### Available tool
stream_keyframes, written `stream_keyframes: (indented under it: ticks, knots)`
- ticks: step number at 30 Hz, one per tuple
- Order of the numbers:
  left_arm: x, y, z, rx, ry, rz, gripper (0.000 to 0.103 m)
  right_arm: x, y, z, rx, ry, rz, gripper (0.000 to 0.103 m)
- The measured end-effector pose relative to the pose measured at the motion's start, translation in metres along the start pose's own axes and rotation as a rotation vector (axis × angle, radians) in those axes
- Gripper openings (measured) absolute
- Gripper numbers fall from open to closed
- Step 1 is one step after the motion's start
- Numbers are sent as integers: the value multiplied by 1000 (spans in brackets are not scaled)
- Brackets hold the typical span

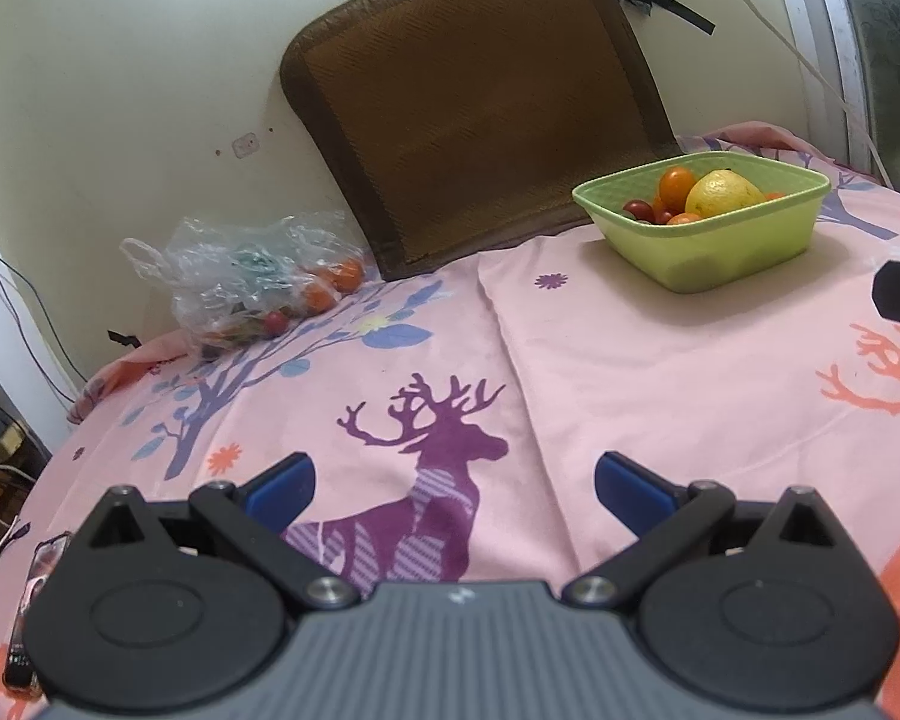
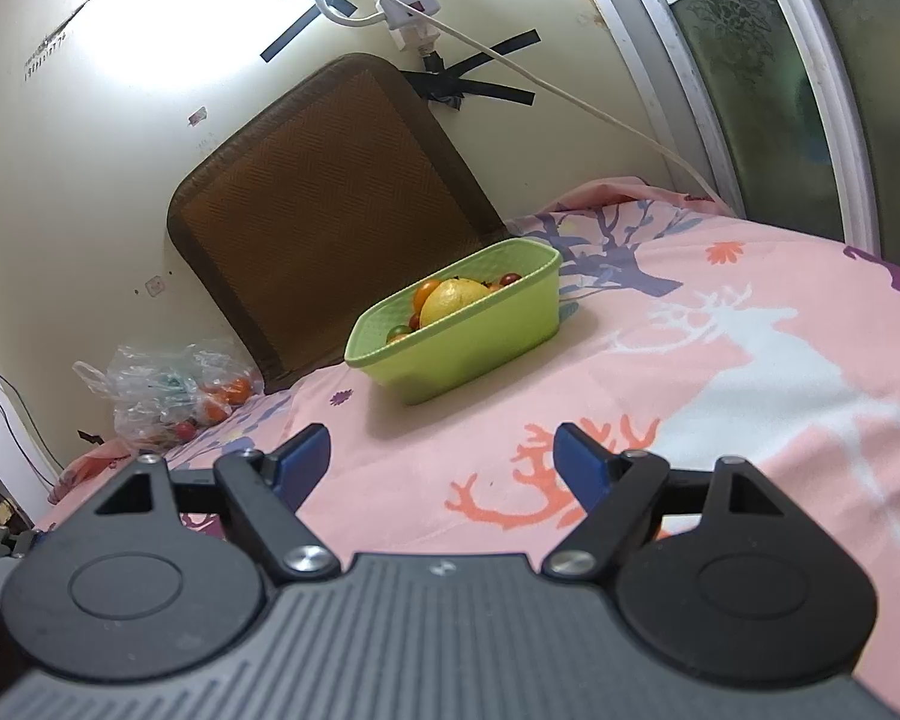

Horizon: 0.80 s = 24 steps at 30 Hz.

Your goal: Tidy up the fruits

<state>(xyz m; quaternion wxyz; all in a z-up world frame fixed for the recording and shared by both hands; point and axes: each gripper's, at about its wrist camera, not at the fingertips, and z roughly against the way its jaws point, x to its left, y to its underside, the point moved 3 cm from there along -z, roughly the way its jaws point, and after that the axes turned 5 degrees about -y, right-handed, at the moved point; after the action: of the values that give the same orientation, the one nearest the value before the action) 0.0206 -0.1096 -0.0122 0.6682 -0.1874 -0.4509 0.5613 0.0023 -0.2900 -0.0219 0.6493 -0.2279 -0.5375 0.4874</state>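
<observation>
So both grippers are hovering over the pink deer-print bedsheet (image 1: 630,360), left gripper (image 1: 453,489) and right gripper (image 2: 443,459) spread wide with nothing in them. Looks like we're between picks. The light green plastic basket (image 1: 744,240) already holds a yellow lemon (image 1: 723,192) plus small orange and red fruits, while the crinkly clear plastic bag (image 1: 234,270) by the wall has more (bit hard to count). Next move is probably reaching into that bag, left side. Plenty of open sheet between bag and basket, though the bed edge drops off near the bag.
</observation>
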Motion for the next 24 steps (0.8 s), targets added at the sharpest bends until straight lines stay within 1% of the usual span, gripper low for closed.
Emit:
stream_keyframes:
  ticks: [13, 24]
  knots:
    - [-1, -12, -10, 19, 25, 10, 103, 6, -11, -7, -41, 1, 60, 84]
    - [7, -17, -24, 57, 47, 54, 103, 10, -15, -15, -30, 3, 80, 85]
